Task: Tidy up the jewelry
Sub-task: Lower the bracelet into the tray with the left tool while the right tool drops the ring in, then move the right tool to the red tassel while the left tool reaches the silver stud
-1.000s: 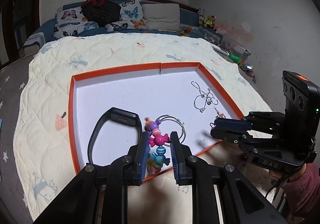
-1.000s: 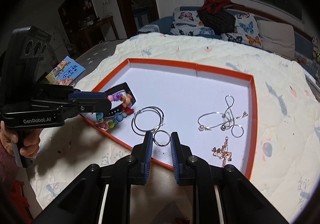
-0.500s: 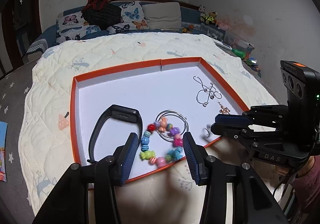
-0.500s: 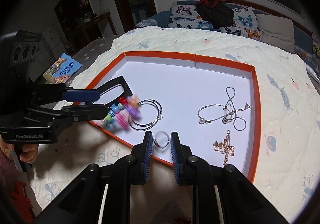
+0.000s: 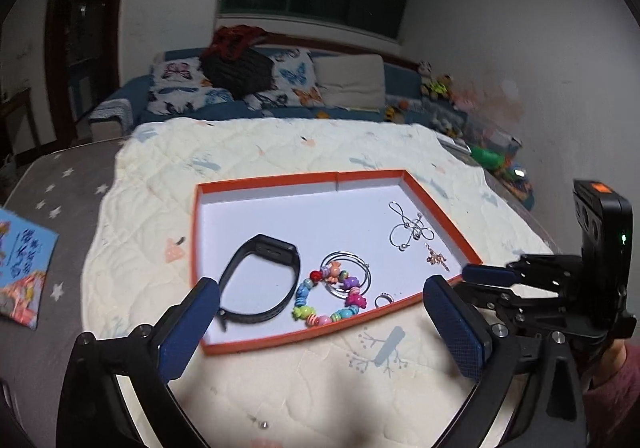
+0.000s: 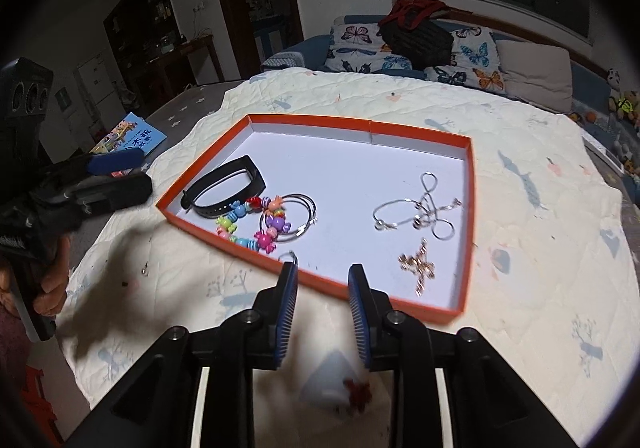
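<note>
An orange-rimmed white tray point(image 5: 264, 346) point(image 6: 344, 122) lies on a cream quilt. In it are a black wristband point(image 5: 260, 280) point(image 6: 224, 190), a colourful bead bracelet point(image 5: 326, 298) point(image 6: 250, 226), silver hoops point(image 5: 352, 272) point(image 6: 304, 214), a small ring point(image 5: 383, 300) point(image 6: 288, 256), a silver necklace point(image 5: 410, 230) point(image 6: 420, 208) and a gold chain point(image 5: 438, 260) point(image 6: 420, 266). My left gripper point(image 5: 320, 328) is wide open and empty, drawn back over the tray's near edge. My right gripper point(image 6: 322, 280) is open and empty, with the ring beside its left fingertip.
A children's book point(image 5: 20, 268) point(image 6: 128, 136) lies on the grey starred cover left of the quilt. Butterfly pillows and a dark bag point(image 5: 240, 72) sit at the back. Toys point(image 5: 488, 156) line the right wall.
My left gripper let go of the bead bracelet, opened wide and pulled back. The bracelet now lies in the tray over the hoops. My right gripper opened and released the ring.
</note>
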Demonstrator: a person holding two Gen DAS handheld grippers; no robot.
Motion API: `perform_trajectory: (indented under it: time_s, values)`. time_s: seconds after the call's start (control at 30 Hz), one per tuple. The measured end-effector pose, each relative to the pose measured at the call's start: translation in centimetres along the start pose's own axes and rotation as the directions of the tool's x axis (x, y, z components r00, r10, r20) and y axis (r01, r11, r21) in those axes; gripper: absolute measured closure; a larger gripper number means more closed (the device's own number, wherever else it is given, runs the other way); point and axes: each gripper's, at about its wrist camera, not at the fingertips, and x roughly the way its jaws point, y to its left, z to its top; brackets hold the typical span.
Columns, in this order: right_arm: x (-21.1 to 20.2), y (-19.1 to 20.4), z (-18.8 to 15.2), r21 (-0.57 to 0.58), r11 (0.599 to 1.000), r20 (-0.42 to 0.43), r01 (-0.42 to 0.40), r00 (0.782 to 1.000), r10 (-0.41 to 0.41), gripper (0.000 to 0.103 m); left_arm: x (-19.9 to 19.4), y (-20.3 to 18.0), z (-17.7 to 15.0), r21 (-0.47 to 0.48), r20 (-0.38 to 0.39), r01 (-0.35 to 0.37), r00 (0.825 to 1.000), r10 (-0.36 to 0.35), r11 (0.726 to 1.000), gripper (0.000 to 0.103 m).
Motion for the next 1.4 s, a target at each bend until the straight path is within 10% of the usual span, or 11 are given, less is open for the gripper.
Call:
perform_trajectory:
  time_s: [0.37, 0.7, 0.9, 1.17, 1.4]
  values:
    - [-2.3, 0.6, -3.5, 0.016, 0.999, 0.009, 0.046, 0.999, -0.047, 0.064, -2.4, -0.3, -6.4, 0.068, -0.068, -0.052, 0.996, 0.057, 0.996, 0.000]
    - [-2.6, -0.2, -5.9, 0.079, 0.995, -0.012, 0.053, 0.999, -0.052, 0.064, -0.8, 1.5, -9.6, -0.082, -0.180, -0.045, 0.983, 0.030, 0.996, 0.001]
    - [-2.3, -0.9, -6.4, 0.102, 0.994, -0.015, 0.049, 0.999, -0.047, 0.064, 0.1, 2.0, -10.3, -0.118, -0.211, -0.060, 0.977, 0.034, 0.991, 0.020]
    - [-1.8, -1.4, -6.8, 0.115, 0.993, -0.025, 0.031, 0.999, -0.028, 0.064, 1.1, 3.0, -9.5, -0.162, -0.201, -0.107, 0.977, 0.073, 0.981, 0.071]
    - [-1.2, -1.4, -6.8, 0.114, 0.993, -0.032, 0.017, 0.999, -0.014, 0.064, 1.3, 2.5, -9.6, -0.140, -0.187, -0.174, 0.971, 0.146, 0.975, 0.076]
